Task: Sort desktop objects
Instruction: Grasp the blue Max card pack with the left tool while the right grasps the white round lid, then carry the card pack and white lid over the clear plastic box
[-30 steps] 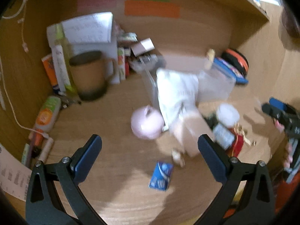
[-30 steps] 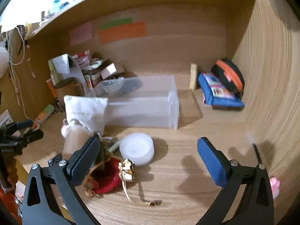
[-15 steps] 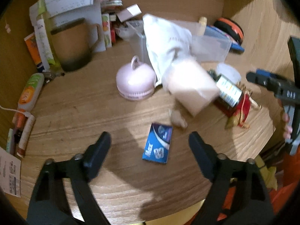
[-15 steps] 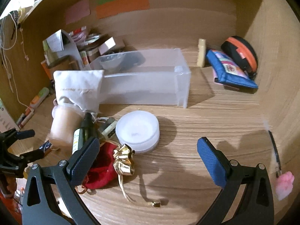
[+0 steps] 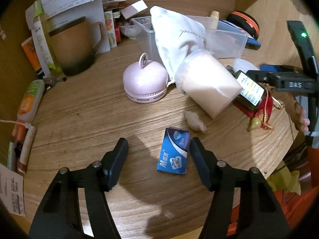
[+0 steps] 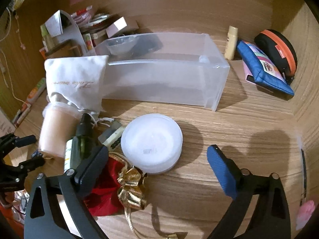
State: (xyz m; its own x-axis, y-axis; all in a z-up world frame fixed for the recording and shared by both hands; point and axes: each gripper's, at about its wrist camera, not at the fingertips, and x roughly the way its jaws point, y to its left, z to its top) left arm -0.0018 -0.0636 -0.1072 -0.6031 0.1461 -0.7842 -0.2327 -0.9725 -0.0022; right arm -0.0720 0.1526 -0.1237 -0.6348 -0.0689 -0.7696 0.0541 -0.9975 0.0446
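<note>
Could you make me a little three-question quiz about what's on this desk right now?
1. True or false: the small blue box lies flat between the fingers of the left gripper.
2. Which thing sits in front of the right gripper? A) brown mug B) round white container C) orange-trimmed pouch
3. Fill in: the white cloth bag leans against the clear plastic ____.

Key: 1 true, with the jaws closing but not yet touching it; 2 B; 3 bin.
</note>
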